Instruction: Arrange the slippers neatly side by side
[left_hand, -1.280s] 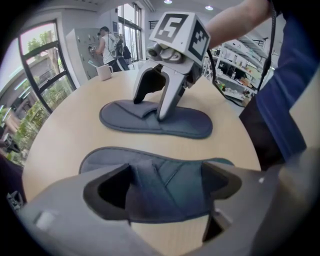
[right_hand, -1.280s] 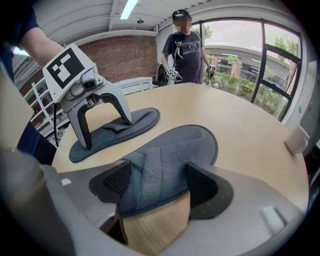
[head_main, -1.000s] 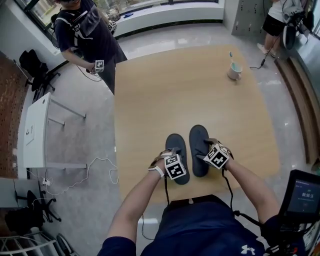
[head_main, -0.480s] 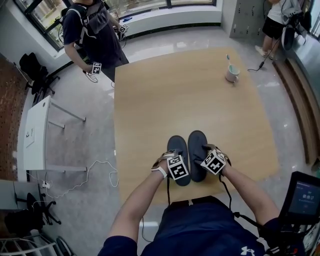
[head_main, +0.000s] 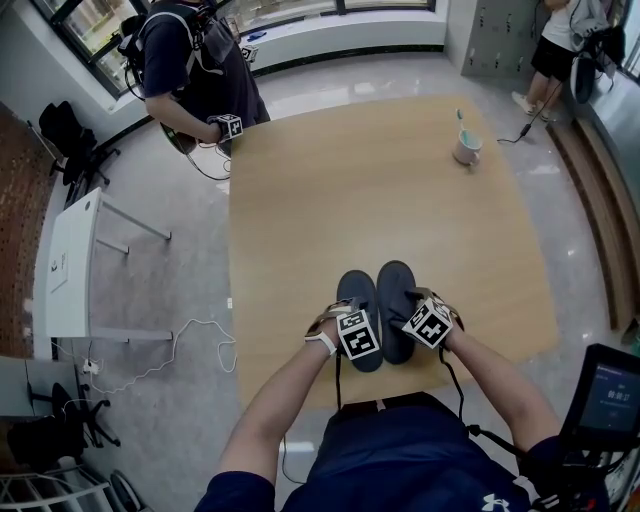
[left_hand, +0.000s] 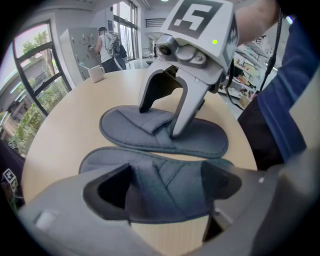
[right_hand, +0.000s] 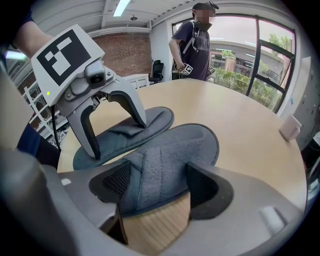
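- The left gripper is held with jaws wide apart, the left slipper lying between them.
- The right gripper is likewise spread wide, the right slipper lying between its jaws.

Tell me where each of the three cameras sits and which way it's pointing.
Head view: on the person's head, aimed steeply down at the table; both forearms, left gripper and right gripper show.
Left gripper view: rides the left gripper, faces the right gripper across the left slipper; own spread jaws show.
Right gripper view: rides the right gripper, faces the left gripper across the right slipper; own spread jaws show.
Shared: both gripper views show both slippers.
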